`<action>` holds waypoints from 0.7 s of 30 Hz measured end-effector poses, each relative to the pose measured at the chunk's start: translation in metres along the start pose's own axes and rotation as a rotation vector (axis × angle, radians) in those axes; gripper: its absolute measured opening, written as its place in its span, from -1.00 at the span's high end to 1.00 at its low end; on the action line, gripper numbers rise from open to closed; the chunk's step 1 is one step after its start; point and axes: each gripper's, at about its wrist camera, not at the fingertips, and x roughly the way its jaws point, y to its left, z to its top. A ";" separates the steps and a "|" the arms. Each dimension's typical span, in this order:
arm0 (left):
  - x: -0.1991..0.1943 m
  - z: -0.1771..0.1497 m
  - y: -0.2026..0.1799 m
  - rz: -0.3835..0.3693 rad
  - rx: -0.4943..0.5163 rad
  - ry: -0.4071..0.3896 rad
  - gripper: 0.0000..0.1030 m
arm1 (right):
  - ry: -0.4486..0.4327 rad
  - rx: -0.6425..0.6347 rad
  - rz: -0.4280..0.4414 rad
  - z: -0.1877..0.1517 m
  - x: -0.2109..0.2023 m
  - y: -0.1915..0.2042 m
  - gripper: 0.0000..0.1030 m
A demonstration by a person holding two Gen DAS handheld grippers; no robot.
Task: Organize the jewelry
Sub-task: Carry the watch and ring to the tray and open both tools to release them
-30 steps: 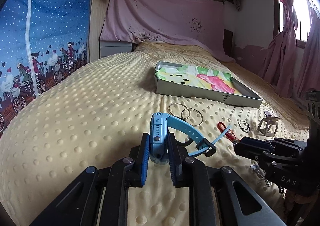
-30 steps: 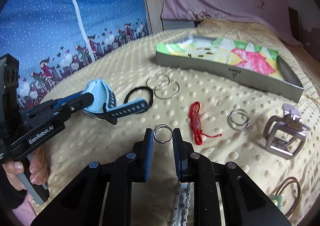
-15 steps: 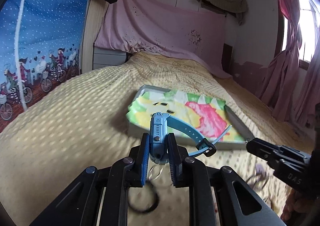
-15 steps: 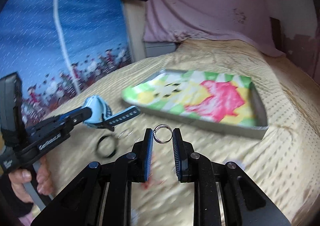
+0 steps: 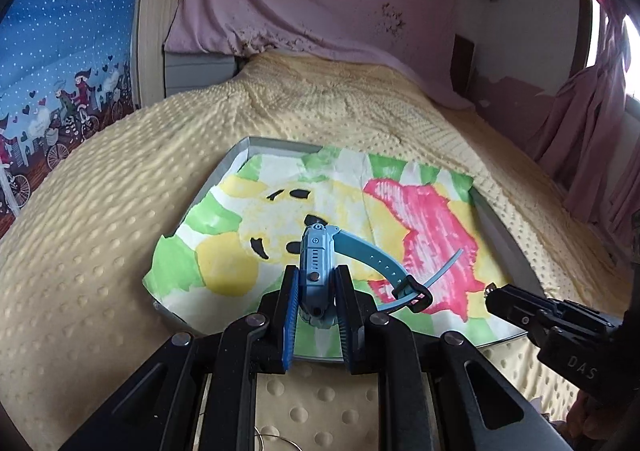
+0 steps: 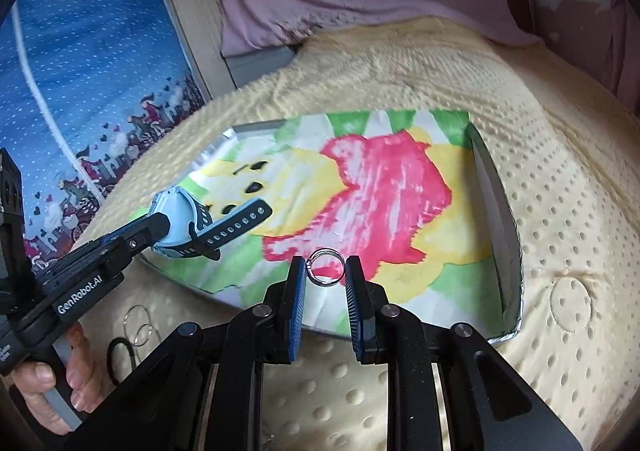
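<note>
My left gripper (image 5: 316,287) is shut on a light blue watch (image 5: 316,259), held above the near left part of the grey tray (image 5: 240,155) lined with a colourful drawing. It also shows in the right wrist view (image 6: 176,211). My right gripper (image 6: 326,271) is shut on a small silver ring (image 6: 325,271) and holds it above the tray's (image 6: 500,211) near edge. The right gripper shows at the right of the left wrist view (image 5: 496,297).
The tray lies on a yellow dotted blanket (image 5: 100,251) on a bed. Thin wire hoops (image 6: 138,325) and a black hair tie (image 6: 120,355) lie on the blanket left of the right gripper. A blue patterned curtain (image 6: 80,71) hangs at the left.
Both grippers have moved forward from over the loose jewelry on the blanket to above the tray, each keeping its hold. The other loose items have dropped out of view.
</note>
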 end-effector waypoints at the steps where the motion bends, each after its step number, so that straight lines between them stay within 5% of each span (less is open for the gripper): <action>1: 0.002 0.000 0.000 0.003 -0.002 0.010 0.67 | 0.011 0.005 0.003 0.001 0.003 -0.002 0.66; 10: 0.010 -0.012 0.003 -0.007 -0.026 0.047 0.66 | 0.156 -0.001 -0.031 -0.004 0.029 -0.002 0.65; 17: 0.002 -0.010 0.010 -0.043 -0.066 0.033 0.63 | 0.141 0.018 -0.043 -0.006 0.018 -0.007 0.62; 19: -0.003 -0.010 0.010 -0.042 -0.060 0.026 0.56 | 0.107 0.027 -0.048 -0.008 0.008 -0.009 0.38; 21: -0.009 -0.011 0.010 -0.037 -0.055 0.018 0.24 | 0.058 0.044 -0.044 -0.010 -0.002 -0.013 0.24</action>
